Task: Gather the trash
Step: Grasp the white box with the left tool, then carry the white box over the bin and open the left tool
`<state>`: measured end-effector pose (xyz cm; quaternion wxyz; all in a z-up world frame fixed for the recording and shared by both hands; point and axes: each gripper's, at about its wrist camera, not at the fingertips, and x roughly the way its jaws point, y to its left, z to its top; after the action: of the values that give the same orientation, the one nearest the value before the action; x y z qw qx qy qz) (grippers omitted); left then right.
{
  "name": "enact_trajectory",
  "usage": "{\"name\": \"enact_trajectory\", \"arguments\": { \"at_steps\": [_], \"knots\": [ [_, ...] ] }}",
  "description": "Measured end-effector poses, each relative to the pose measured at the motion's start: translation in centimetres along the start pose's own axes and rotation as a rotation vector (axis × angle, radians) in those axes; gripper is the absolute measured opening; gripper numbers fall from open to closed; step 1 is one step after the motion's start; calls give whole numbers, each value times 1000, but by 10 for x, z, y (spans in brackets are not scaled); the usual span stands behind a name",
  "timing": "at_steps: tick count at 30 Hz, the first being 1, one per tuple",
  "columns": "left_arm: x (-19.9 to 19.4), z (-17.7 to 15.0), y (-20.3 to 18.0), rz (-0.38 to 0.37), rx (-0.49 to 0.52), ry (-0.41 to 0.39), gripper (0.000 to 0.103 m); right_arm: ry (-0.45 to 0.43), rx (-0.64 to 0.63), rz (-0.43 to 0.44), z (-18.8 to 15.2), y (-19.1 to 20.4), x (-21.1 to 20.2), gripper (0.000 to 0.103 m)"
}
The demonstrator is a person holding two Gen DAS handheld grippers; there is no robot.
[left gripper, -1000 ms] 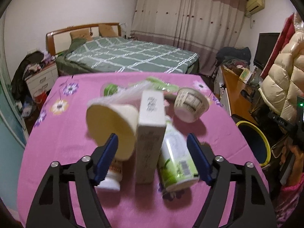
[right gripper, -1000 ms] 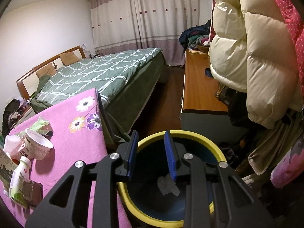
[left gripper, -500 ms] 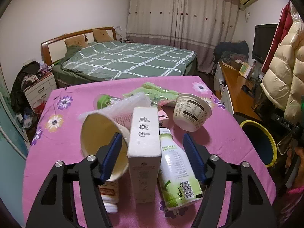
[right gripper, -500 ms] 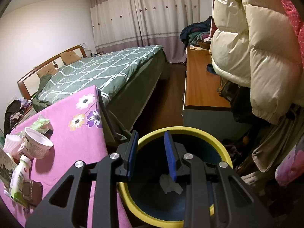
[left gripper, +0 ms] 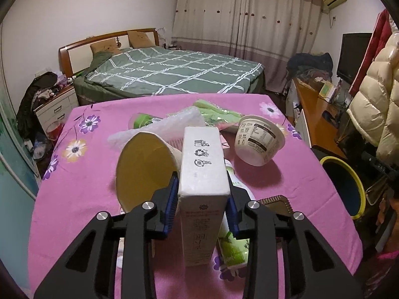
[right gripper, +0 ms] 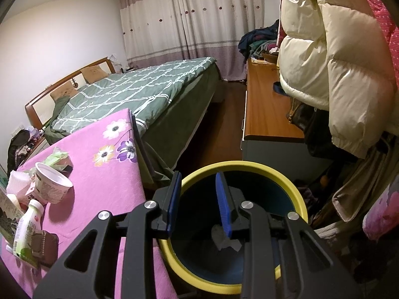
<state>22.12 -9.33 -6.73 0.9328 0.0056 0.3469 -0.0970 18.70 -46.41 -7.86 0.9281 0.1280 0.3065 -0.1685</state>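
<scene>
My left gripper (left gripper: pixel 202 199) is shut on a tall white carton (left gripper: pixel 202 174) standing on the pink table (left gripper: pixel 87 174). A tipped paper cup (left gripper: pixel 144 169) lies to its left and a green-labelled bottle (left gripper: pixel 234 244) to its right. A white bowl (left gripper: pixel 258 143) lies on its side further back right. My right gripper (right gripper: pixel 198 201) is open and empty above the yellow-rimmed bin (right gripper: pixel 294 199), which holds a crumpled white paper (right gripper: pixel 224 239). The bin also shows in the left wrist view (left gripper: pixel 349 186), to the right of the table.
A brown wallet (left gripper: pixel 276 204) lies by the bottle. Green wrappers (left gripper: pixel 214 114) and clear plastic (left gripper: pixel 174 124) lie at the back of the pile. A bed (left gripper: pixel 174 74) stands behind the table. A wooden desk (right gripper: pixel 264 104) and a hanging cream coat (right gripper: pixel 331 62) stand by the bin.
My left gripper has moved forward and closed its jaws onto the white carton. My right gripper has stayed above the bin, open and empty.
</scene>
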Motion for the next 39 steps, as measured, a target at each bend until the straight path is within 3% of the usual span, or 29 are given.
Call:
{"name": "enact_trajectory", "arguments": {
  "at_steps": [12,19,24,39],
  "knots": [
    [-74,1,-12,-18,46,-104,34,-34,-7,35,-3,-2,-31,27],
    [-99,2,-52,-112,117,-132,34,-52,7,24,-9,-20,-53,27],
    [-87,9,-102,-202,190,-110,34,-51,29,-6,-17,-44,-61,27],
    [14,9,-302,-446,399,14,34,-21,108,-45,-38,-104,-66,27]
  ]
}}
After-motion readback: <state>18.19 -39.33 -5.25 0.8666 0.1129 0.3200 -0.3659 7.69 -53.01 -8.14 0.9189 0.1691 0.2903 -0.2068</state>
